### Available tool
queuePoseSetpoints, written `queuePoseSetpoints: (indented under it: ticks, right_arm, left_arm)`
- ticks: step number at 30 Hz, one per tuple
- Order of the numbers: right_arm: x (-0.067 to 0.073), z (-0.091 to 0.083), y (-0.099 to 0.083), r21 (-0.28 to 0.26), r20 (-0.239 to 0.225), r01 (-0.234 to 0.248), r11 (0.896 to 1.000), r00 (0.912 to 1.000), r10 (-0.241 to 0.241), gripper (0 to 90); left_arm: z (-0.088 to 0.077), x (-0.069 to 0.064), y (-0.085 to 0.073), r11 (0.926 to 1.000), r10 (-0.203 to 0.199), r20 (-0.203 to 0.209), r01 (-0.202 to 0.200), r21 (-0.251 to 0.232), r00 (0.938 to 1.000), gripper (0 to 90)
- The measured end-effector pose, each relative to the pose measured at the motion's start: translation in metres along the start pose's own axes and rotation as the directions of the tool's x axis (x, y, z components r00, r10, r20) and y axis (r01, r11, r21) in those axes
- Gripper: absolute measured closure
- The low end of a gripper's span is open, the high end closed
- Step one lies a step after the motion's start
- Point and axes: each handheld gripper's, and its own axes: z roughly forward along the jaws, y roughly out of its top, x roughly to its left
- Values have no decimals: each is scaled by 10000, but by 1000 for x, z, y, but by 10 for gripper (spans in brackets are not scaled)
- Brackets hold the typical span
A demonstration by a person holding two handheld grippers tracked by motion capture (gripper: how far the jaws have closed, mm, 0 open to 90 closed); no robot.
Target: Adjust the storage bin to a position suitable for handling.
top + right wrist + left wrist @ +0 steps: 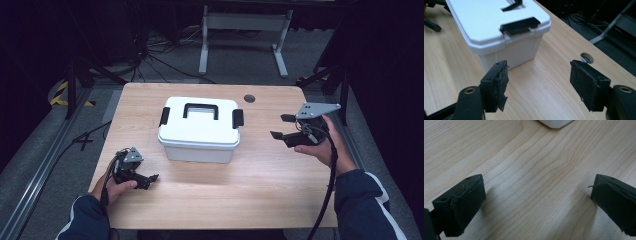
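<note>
Two grippers on my screens, both with nothing in them. At the left, my left gripper sits low over the wooden table near its front edge, jaws spread wide with bare wood between them. Centre of the table, the white box stands with lid on, black handle flat and a black latch at each end. At the right, my right gripper hangs raised beside the box, apart from it, jaws wide, pointing at that right-hand latch.
</note>
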Motion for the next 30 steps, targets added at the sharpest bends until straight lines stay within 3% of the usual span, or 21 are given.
queuePoseSetpoints:
  ticks: [13,14,30]
  right_arm:
    - [12,38,63,414,-767,922,9949,9931,-889,301]
    - [14,47,73,591,-899,1122,9919,9902,-1067,297]
    - [18,106,112,1548,-1979,1857,9703,9681,-1537,287]
  left_arm:
    - [0,1,0,10000,81,-14,-81,14,10000,2]
    - [0,0,0,10000,10,5,-10,2,10000,2]
    - [0,0,0,10000,73,-14,-73,9,10000,2]
